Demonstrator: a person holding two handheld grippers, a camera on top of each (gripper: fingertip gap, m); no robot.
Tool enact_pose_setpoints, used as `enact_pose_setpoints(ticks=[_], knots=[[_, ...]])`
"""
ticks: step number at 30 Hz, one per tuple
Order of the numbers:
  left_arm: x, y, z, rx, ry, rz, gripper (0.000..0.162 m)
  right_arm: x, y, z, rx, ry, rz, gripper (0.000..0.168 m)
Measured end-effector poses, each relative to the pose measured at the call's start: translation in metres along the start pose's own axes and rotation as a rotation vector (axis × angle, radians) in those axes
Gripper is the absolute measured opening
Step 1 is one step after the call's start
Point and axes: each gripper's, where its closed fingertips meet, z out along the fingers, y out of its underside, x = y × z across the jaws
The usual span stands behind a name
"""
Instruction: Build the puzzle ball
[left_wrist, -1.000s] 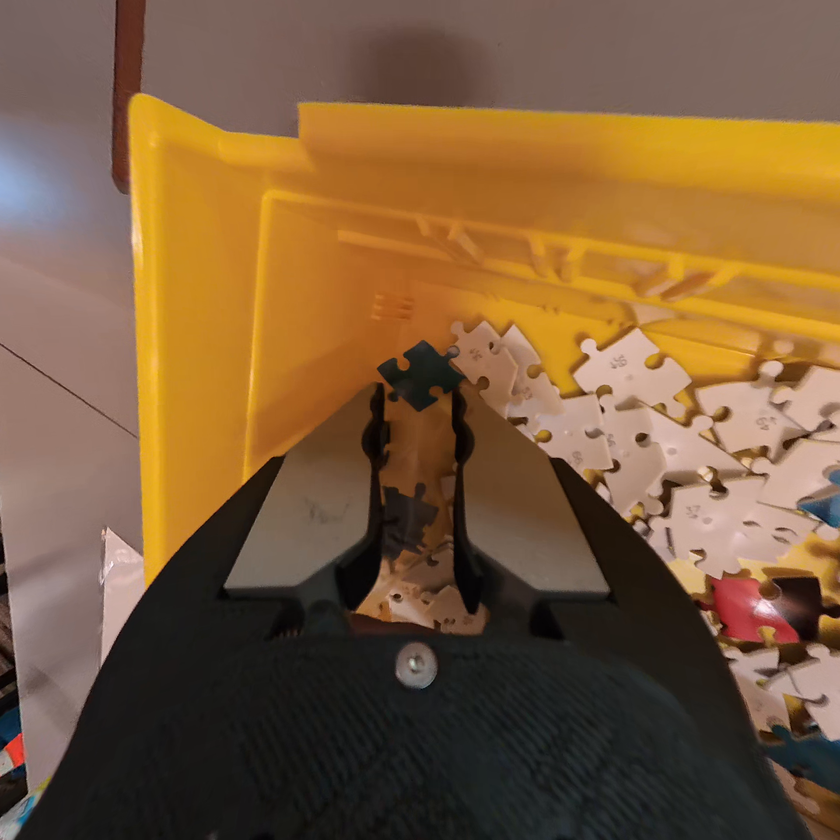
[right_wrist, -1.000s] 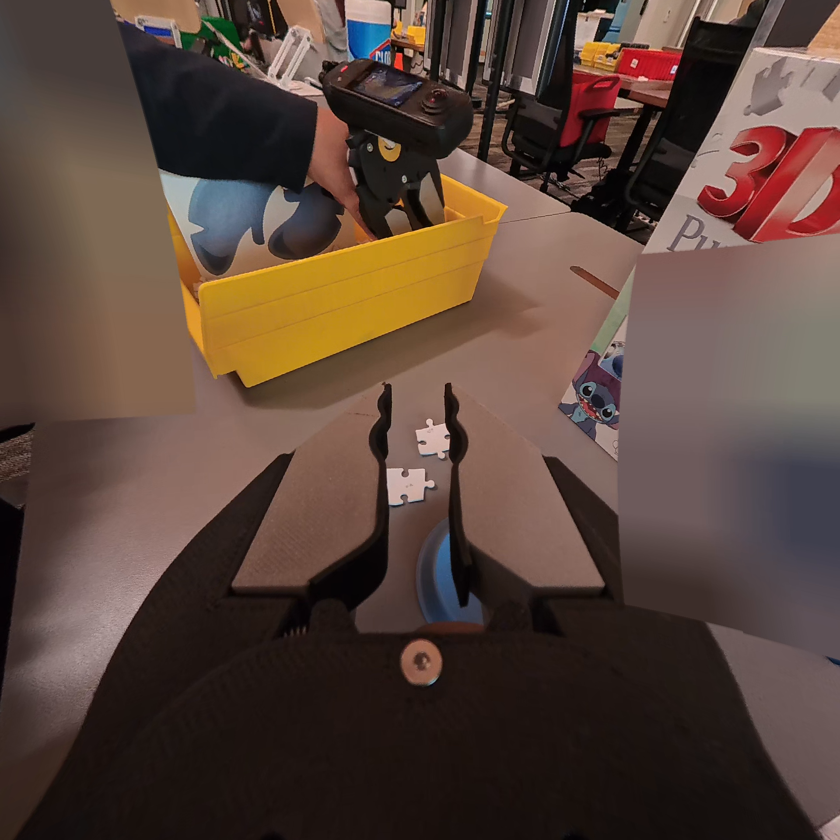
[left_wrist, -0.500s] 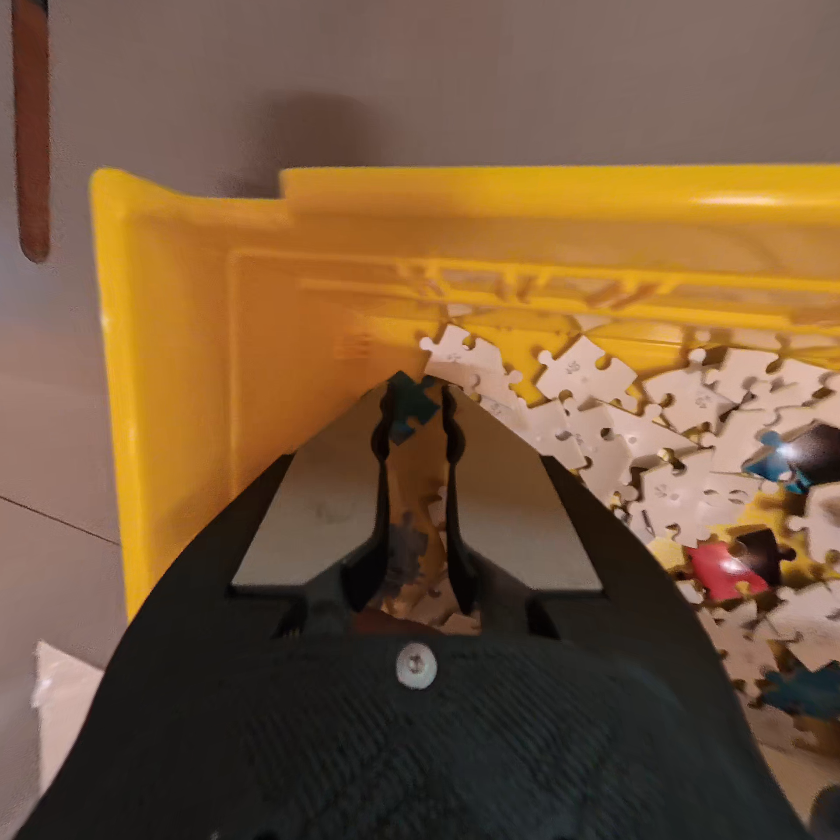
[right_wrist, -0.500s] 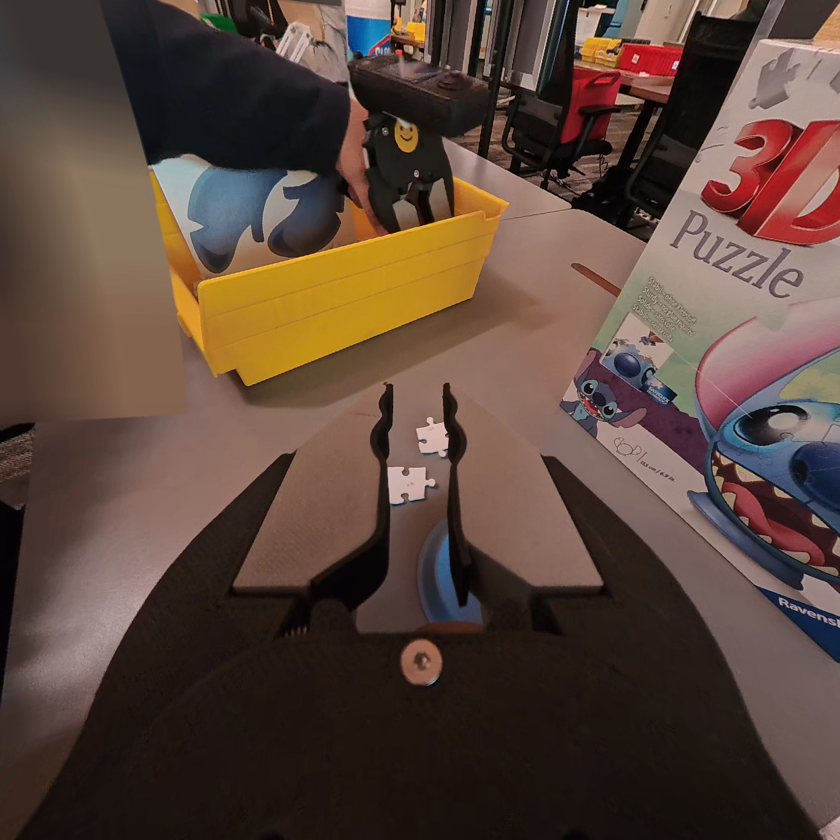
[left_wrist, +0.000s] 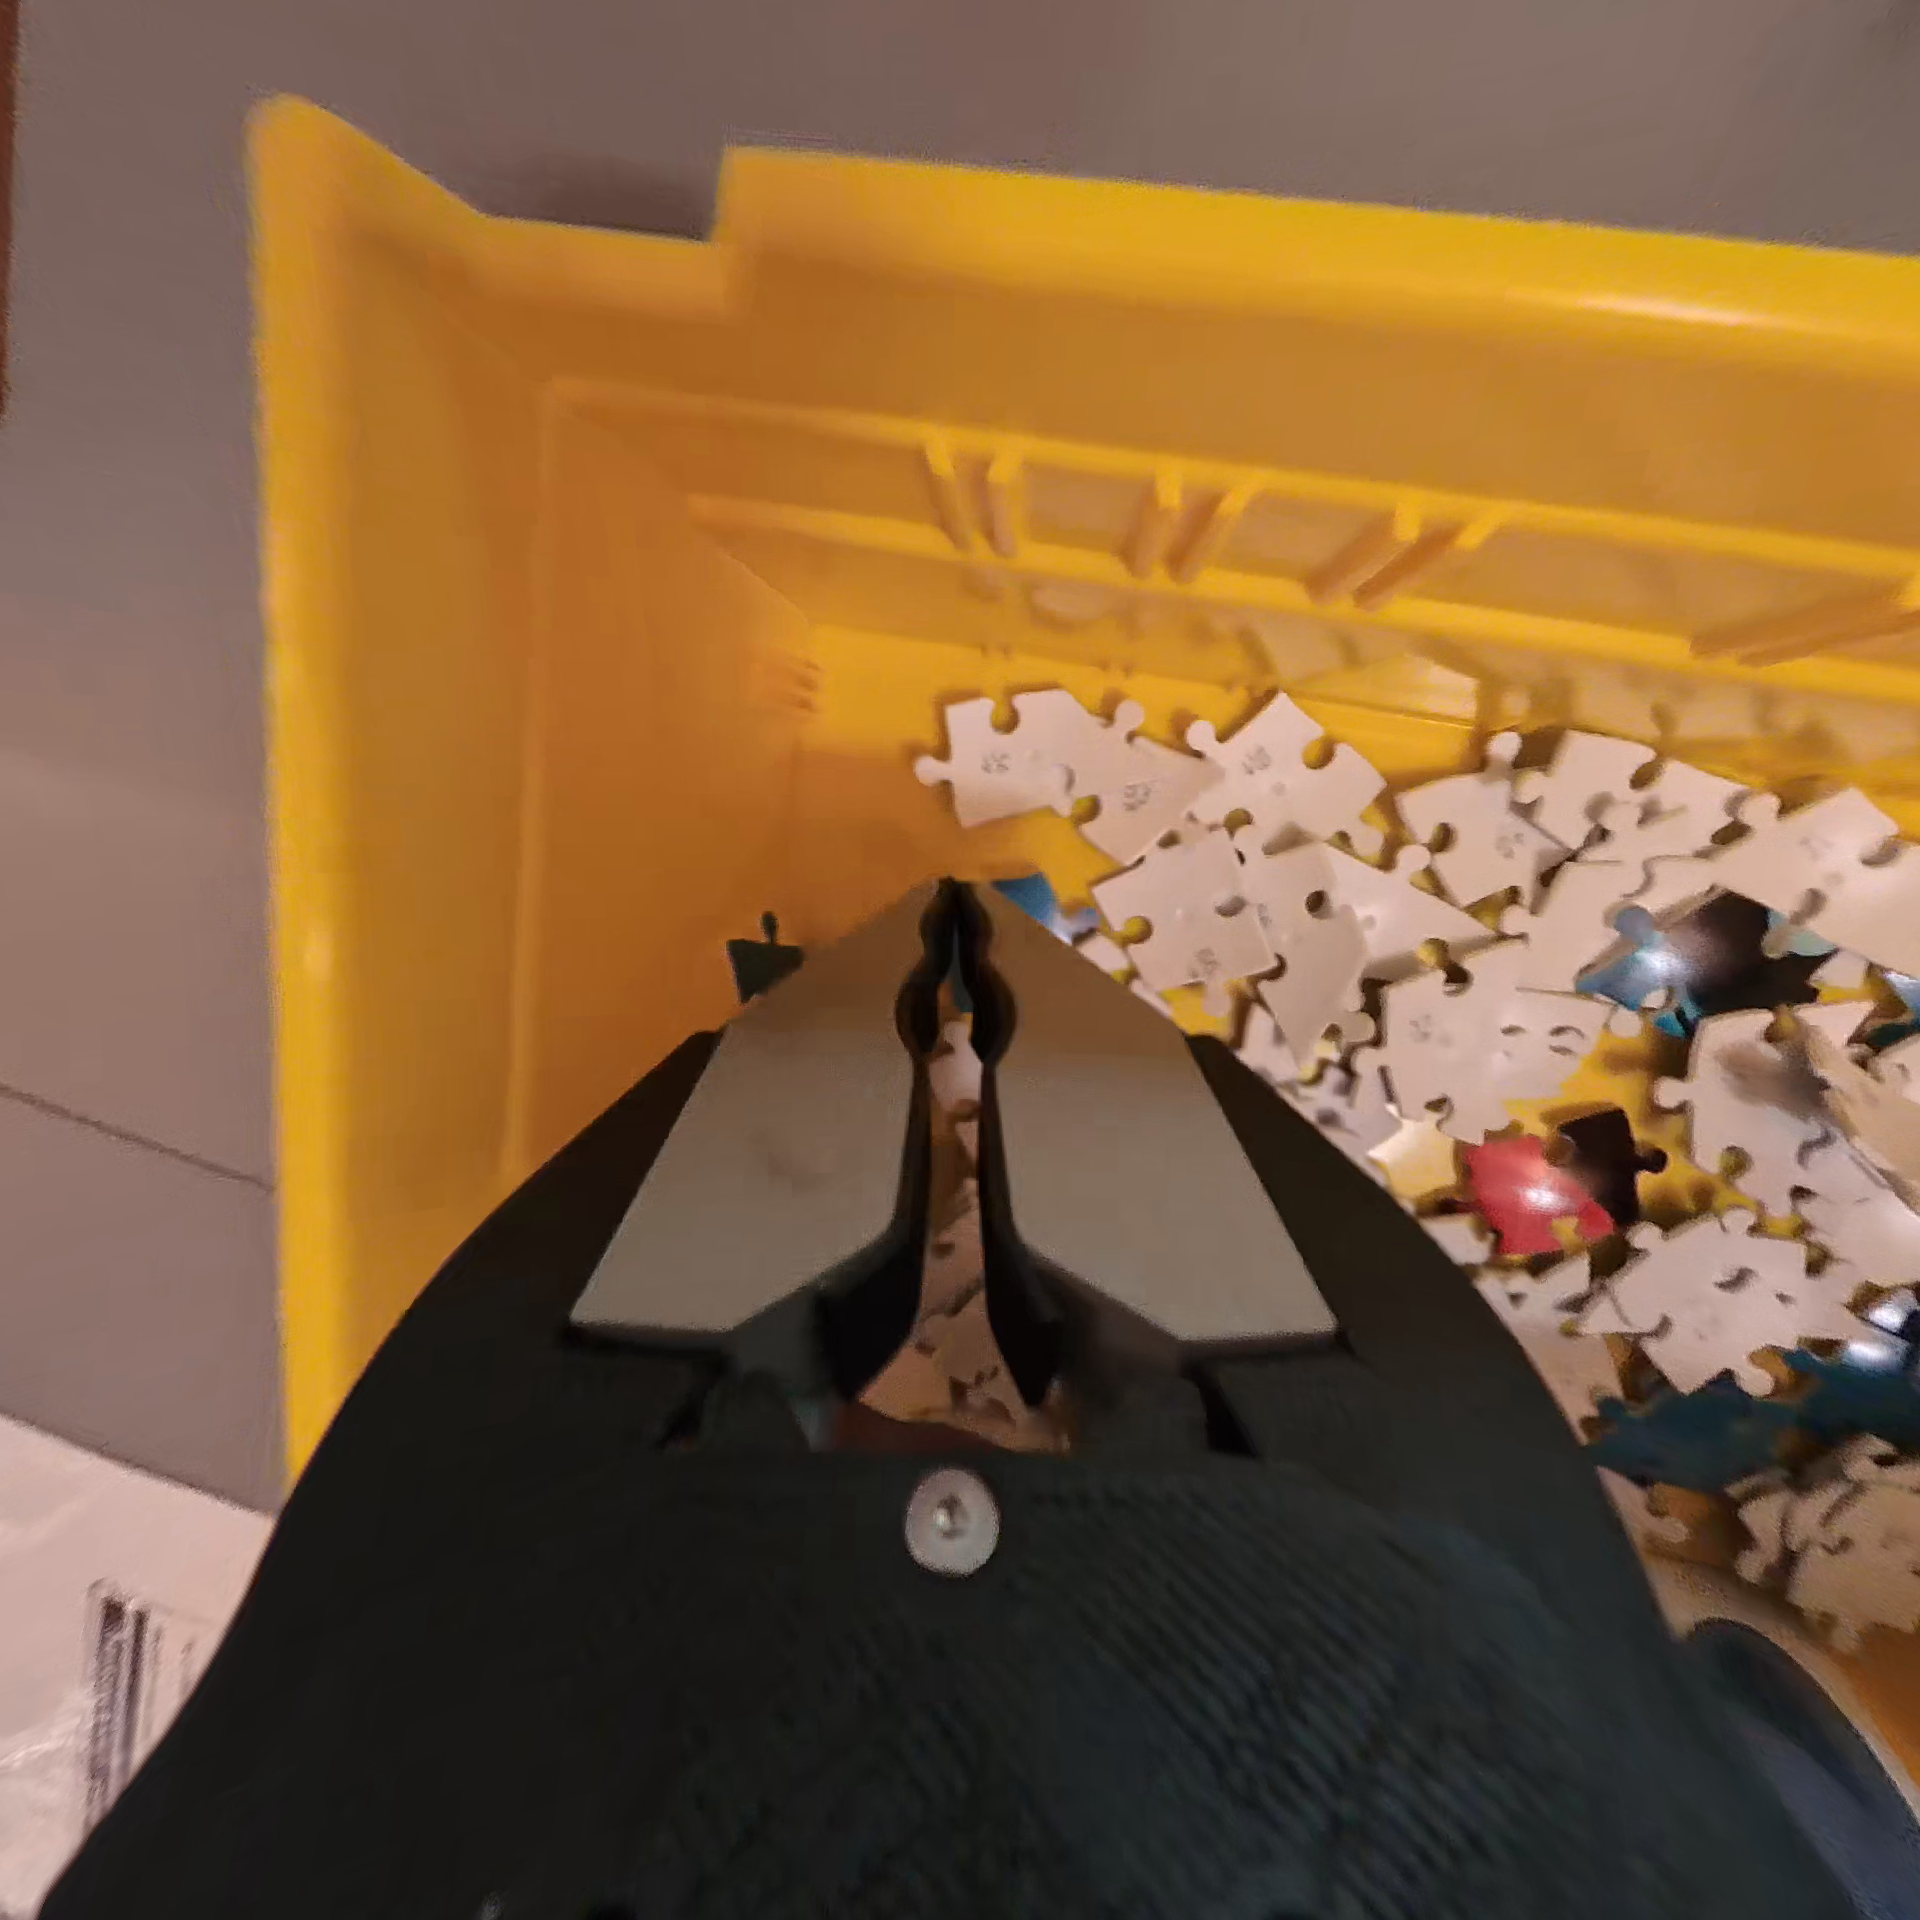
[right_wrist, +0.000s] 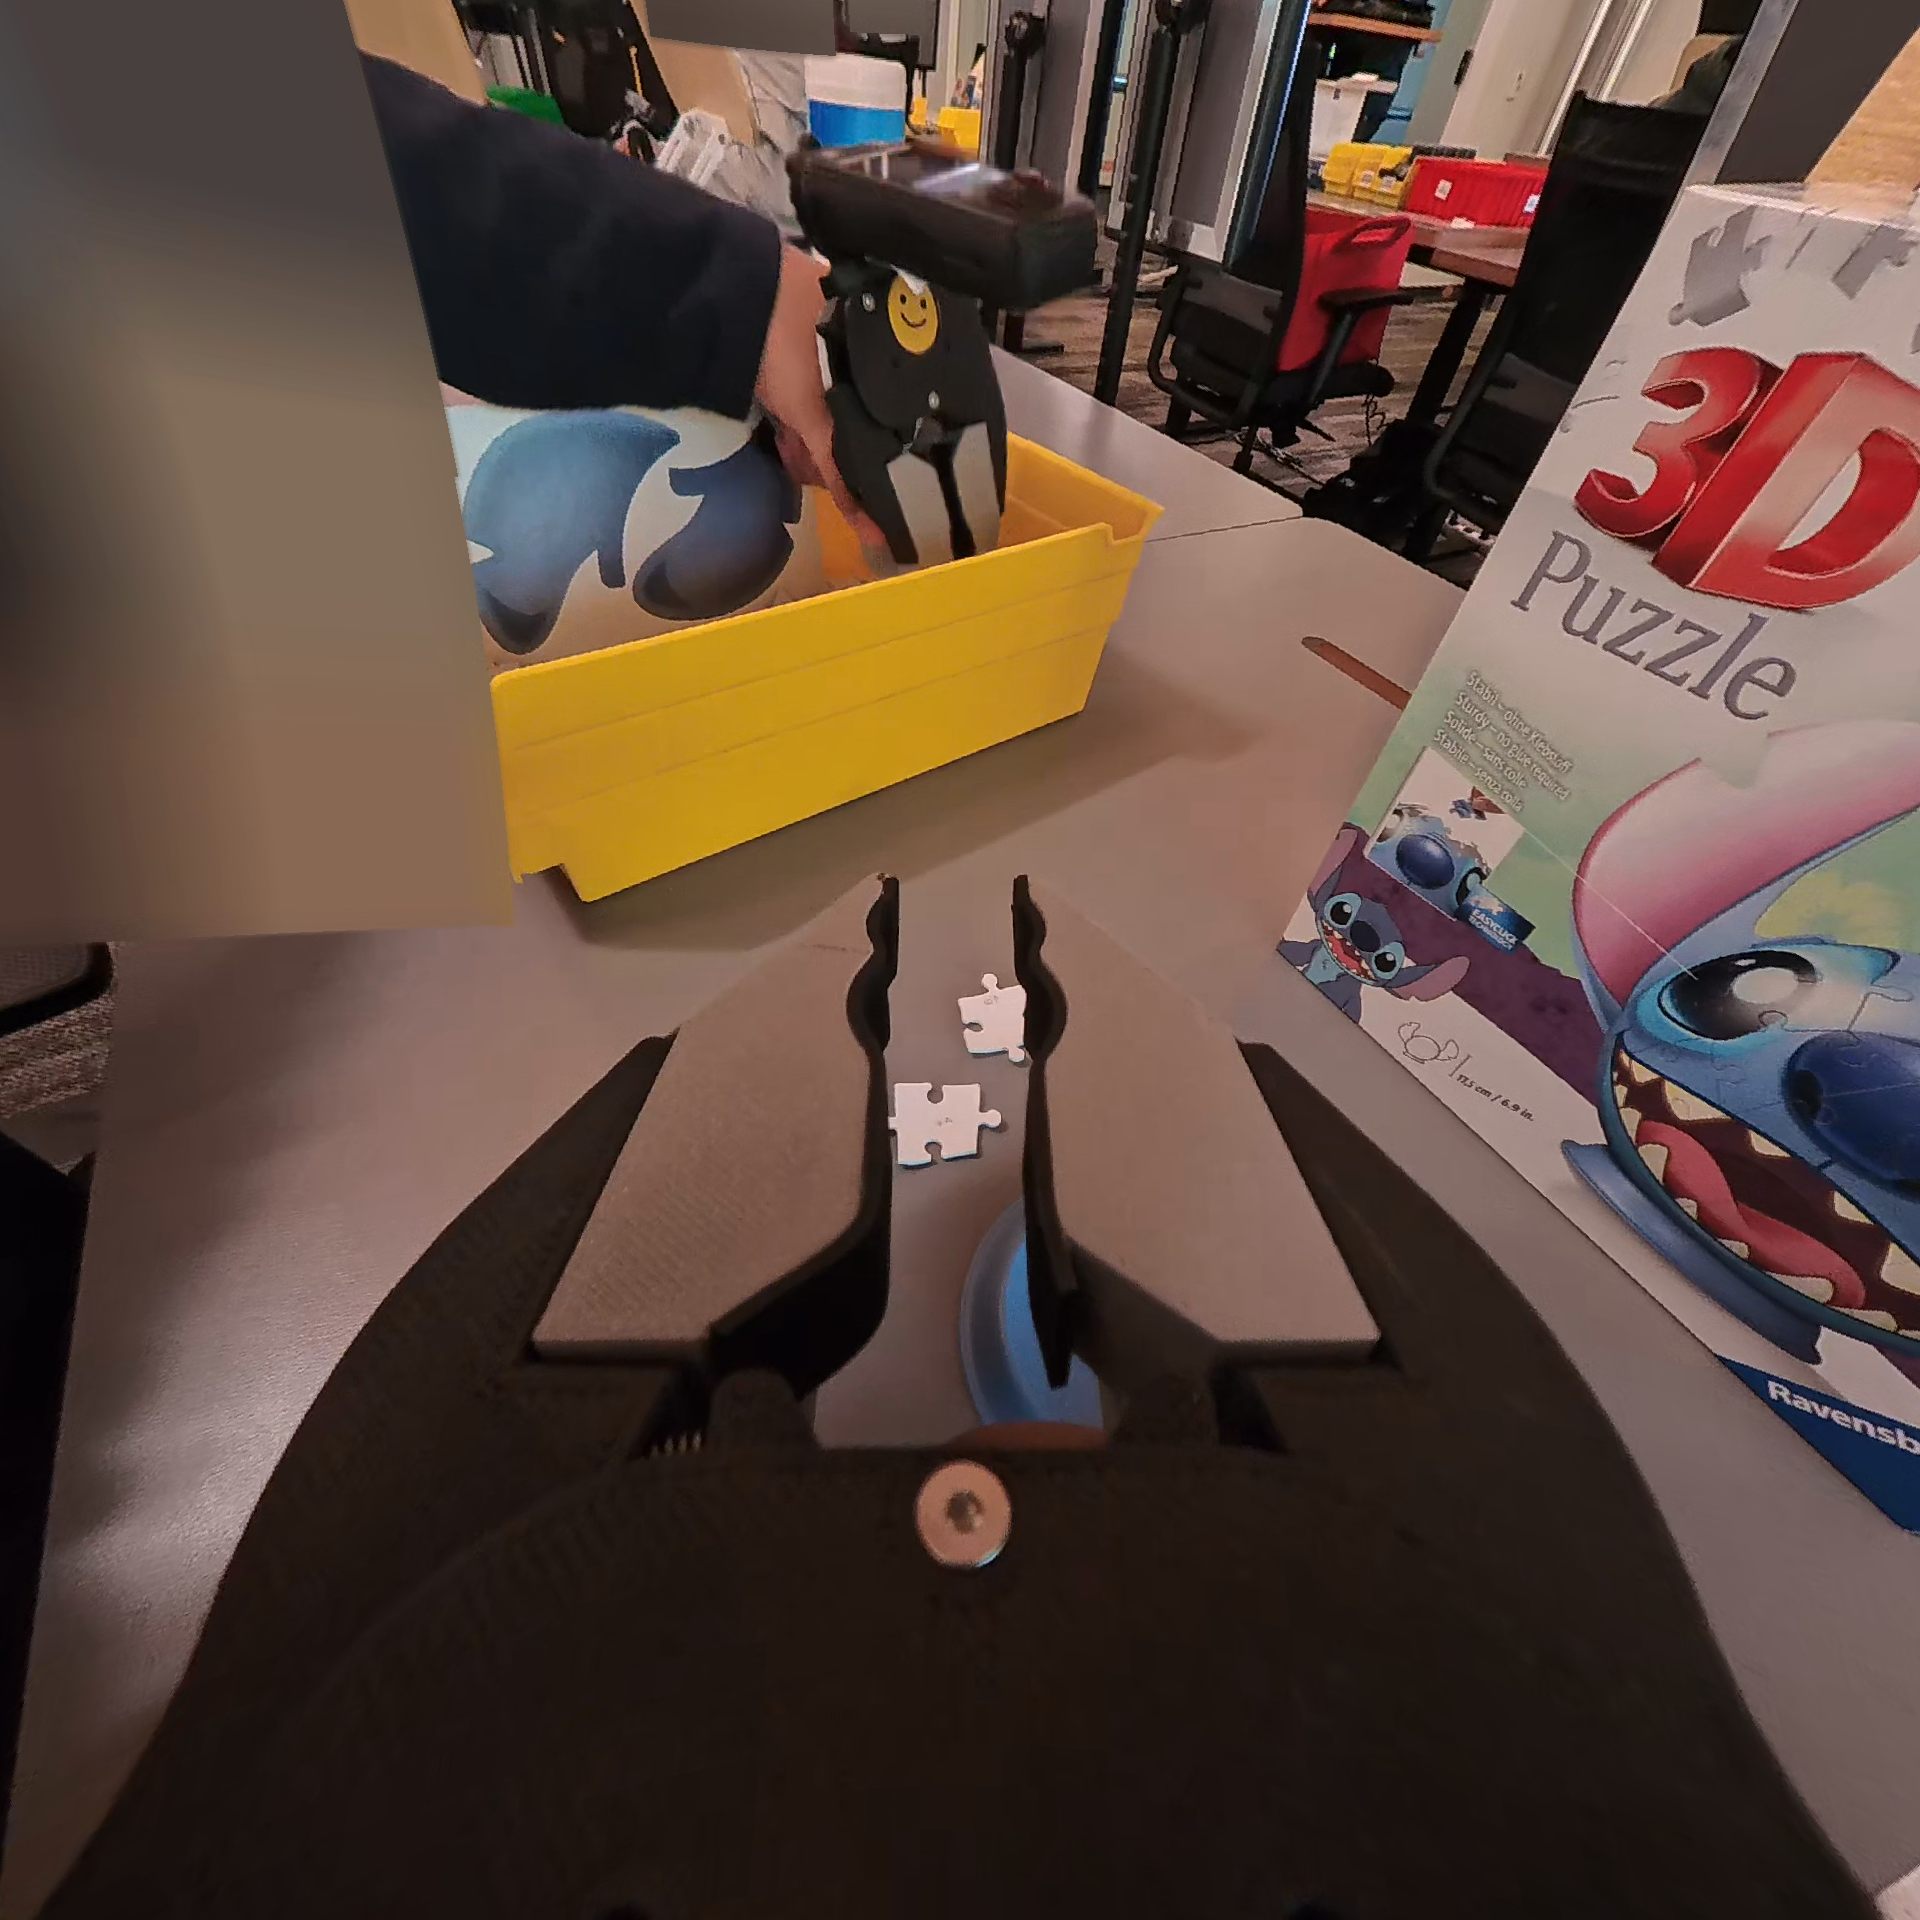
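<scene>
My left gripper (left_wrist: 948, 896) is down inside the yellow bin (left_wrist: 416, 727), near its left corner, with its jaws closed. It is shut on a dark blue puzzle piece (left_wrist: 762, 961) whose edges stick out on both sides of the tips. A heap of loose puzzle pieces (left_wrist: 1455, 987), mostly white side up, fills the bin to the right. My right gripper (right_wrist: 951, 904) is open and empty over the grey table. Two white pieces (right_wrist: 992, 1018) (right_wrist: 940, 1120) lie on the table between its fingers. The left gripper also shows in the right wrist view (right_wrist: 925, 499), held by a hand in the bin (right_wrist: 810, 727).
A part-built blue and white puzzle ball (right_wrist: 623, 530) sits in the bin's left end. A blue round stand (right_wrist: 997, 1320) lies under my right gripper. The puzzle box (right_wrist: 1662, 831) stands at the right. A white sheet (left_wrist: 104, 1558) lies left of the bin. Chairs and tables stand behind.
My left gripper has closed from a narrow gap onto the dark piece and shifted slightly in the bin. My right gripper has stayed still and open.
</scene>
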Motion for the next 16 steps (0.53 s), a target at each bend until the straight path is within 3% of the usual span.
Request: enact_pose_setpoints(ticks=[1,7,9,12,13,16], knots=[[-0.002,-0.002,-0.005,0.01,-0.013,0.002,0.0,0.0,0.0,0.0,0.0,0.0,0.0,0.018],[-0.008,0.0,-0.015,-0.018,-0.05,-0.008,0.0,0.0,0.002,0.001,-0.007,0.002,-0.001,0.018],[-0.004,0.006,-0.007,-0.058,-0.037,-0.042,0.024,-0.001,0.002,0.001,-0.007,0.001,0.002,0.018],[-0.001,0.007,0.001,-0.072,-0.036,-0.112,0.022,-0.001,0.002,0.001,-0.006,0.002,0.0,0.018],[-0.005,0.006,0.001,-0.075,-0.05,-0.162,0.036,-0.001,0.002,0.001,-0.006,0.001,0.0,0.018],[-0.006,0.017,0.004,-0.155,-0.047,-0.291,0.044,-0.002,0.003,0.001,-0.01,-0.001,-0.001,0.018]])
